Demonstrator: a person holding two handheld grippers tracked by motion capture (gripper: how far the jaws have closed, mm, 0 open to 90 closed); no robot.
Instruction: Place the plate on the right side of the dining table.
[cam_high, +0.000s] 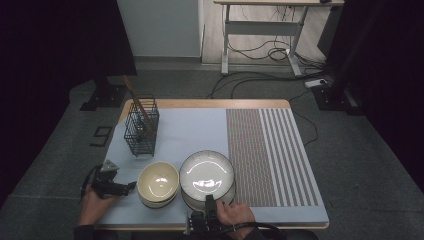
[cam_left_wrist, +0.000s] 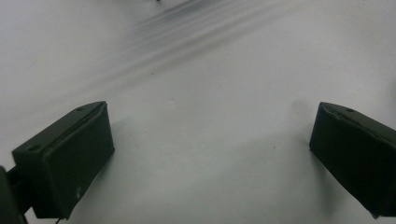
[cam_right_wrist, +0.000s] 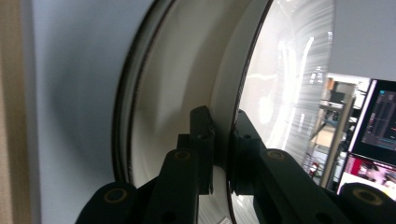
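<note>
Now clamped: right gripper (cam_right_wrist: 223, 154), jaws pinched together on the near rim of the striped bowl (cam_high: 206, 174), one jaw on the outside wall, the other on the inside, seen edge-on in the right gripper view. No earlier picture to compare, so only the grip itself to report. Bowl resting on the pale mat (cam_high: 190, 130), just right of the cream bowl (cam_high: 158, 183), rims near or touching, hard to tell which. Wire basket (cam_high: 141, 127) with its wooden sticks well behind the cream bowl, toward the far left corner of the mat.

Left gripper (cam_high: 122, 188) just left of the cream bowl, jaws spread wide, nothing between them but bare mat in the left gripper view, tips aimed at the cream bowl's near-left side.

Key relation: striped bowl lying straight ahead of the right gripper, away from the person, rim running crosswise to the jaws. Round, so no long axis to mind. Right hand (cam_high: 235, 215) plainly the nearer one to it; left hand (cam_high: 95, 202) nearer the cream bowl. Judged step: lift of the striped bowl by its rim, likely tipping with its weight beyond the jaws.
</note>
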